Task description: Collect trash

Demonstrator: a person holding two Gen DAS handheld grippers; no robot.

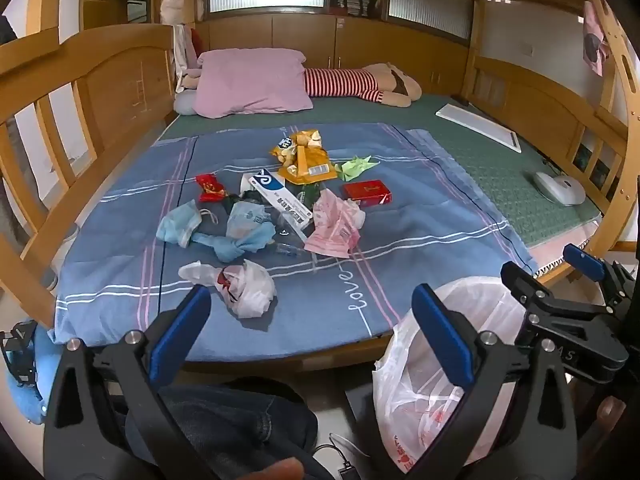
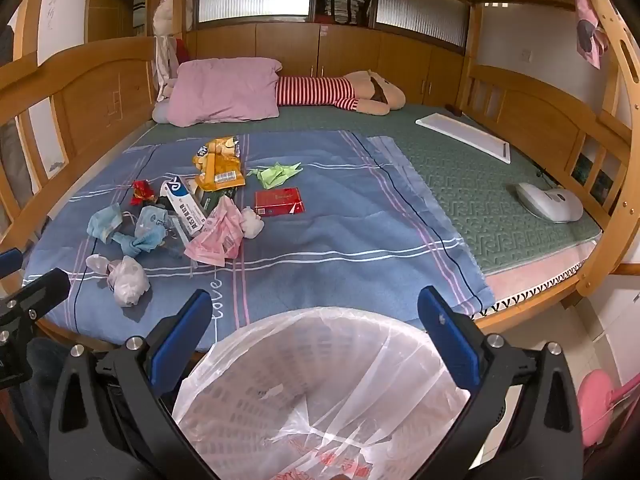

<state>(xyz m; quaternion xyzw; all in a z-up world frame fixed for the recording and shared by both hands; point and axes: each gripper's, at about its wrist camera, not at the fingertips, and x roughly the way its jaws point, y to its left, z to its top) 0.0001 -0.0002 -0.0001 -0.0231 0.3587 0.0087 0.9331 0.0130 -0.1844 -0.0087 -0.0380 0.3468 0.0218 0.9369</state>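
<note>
Wooden bunk bed (image 1: 100, 92), trash scattered on its blue blanket (image 1: 420, 240).
We hold both grippers, left (image 1: 312, 320) and right (image 2: 316, 320), spread wide and empty; our bag-lined bin (image 2: 320, 380) holds only its liner, while the trash pile (image 1: 272, 200) lies mid-blanket.

On the blue blanket (image 1: 400, 248) lie two crumpled blue face masks (image 1: 179, 222), one white plastic wad (image 1: 244, 288), one pink wrapper (image 1: 336, 226), one red box (image 1: 367, 192), one red wrapper (image 1: 210, 188), one toothpaste box (image 1: 280, 200), one yellow snack bag (image 1: 304, 158) and one green paper scrap (image 1: 354, 167). One lined bin (image 2: 320, 392) stands by the bed. One pink pillow (image 1: 252, 80) and one stuffed toy (image 1: 360, 82) rest behind.
</note>
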